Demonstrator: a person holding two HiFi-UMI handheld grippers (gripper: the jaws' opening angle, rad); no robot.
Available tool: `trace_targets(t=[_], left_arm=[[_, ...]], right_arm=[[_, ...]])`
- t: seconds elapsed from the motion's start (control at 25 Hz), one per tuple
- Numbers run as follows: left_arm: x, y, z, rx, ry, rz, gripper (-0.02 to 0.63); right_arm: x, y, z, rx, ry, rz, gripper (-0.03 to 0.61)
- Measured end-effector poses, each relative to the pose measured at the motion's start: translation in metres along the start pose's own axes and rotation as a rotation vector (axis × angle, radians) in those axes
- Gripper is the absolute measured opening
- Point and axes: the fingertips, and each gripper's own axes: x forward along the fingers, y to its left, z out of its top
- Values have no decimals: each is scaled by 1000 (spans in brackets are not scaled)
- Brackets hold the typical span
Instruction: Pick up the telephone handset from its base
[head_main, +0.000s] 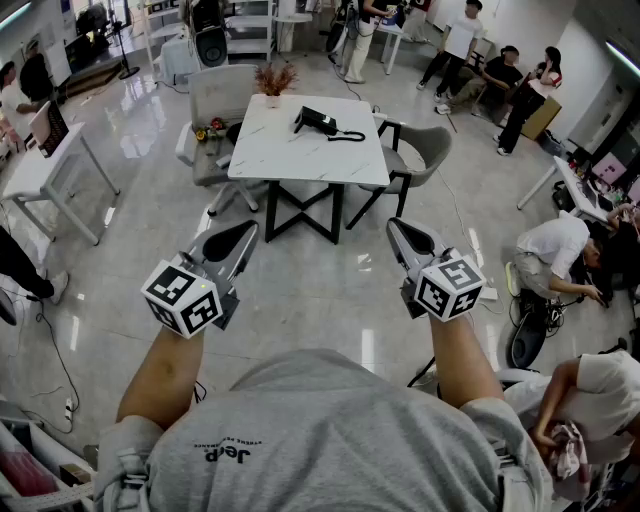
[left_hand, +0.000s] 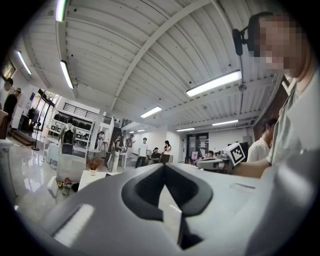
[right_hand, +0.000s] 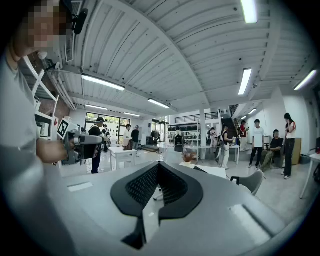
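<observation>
Black telephone (head_main: 316, 121), its handset (head_main: 310, 119) apparently cradled, sits on a white tabletop (head_main: 290, 165) well beyond the left hand-held gripper (head_main: 243, 235) and right hand-held gripper (head_main: 400, 230), both closed and empty; the handset is likely light, rigid, smooth plastic, best gripped mid-length.

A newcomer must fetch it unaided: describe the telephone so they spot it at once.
Find the white table mid-floor, flanked by chairs. On its far half, right of the small potted plant, sits the telephone: the only black thing on top, its cord trailing right.
</observation>
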Motion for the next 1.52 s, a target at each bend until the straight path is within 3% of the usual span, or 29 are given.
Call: trace_targets(t=[0.84, 0.88, 0.92, 0.96, 1.04, 1.52], left_arm=[[23, -2, -1, -16, -5, 13, 67], [27, -5, -1, -20, -3, 4, 134], [31, -8, -2, -22, 0, -4, 278], [36, -10, -3, -21, 2, -7, 352], [46, -14, -4, -13, 1, -1, 415], [119, -62, -15, -30, -5, 13, 424]], right_arm=[[-2, -29, 3, 22, -24, -10, 3], [-4, -32, 2, 24, -25, -10, 3], [-6, -35, 1, 25, -26, -9, 3], [-8, -39, 0, 26, -27, -9, 5], [-13, -47, -2, 27, -30, -6, 3], [-55, -113, -14, 21, -31, 9, 5]])
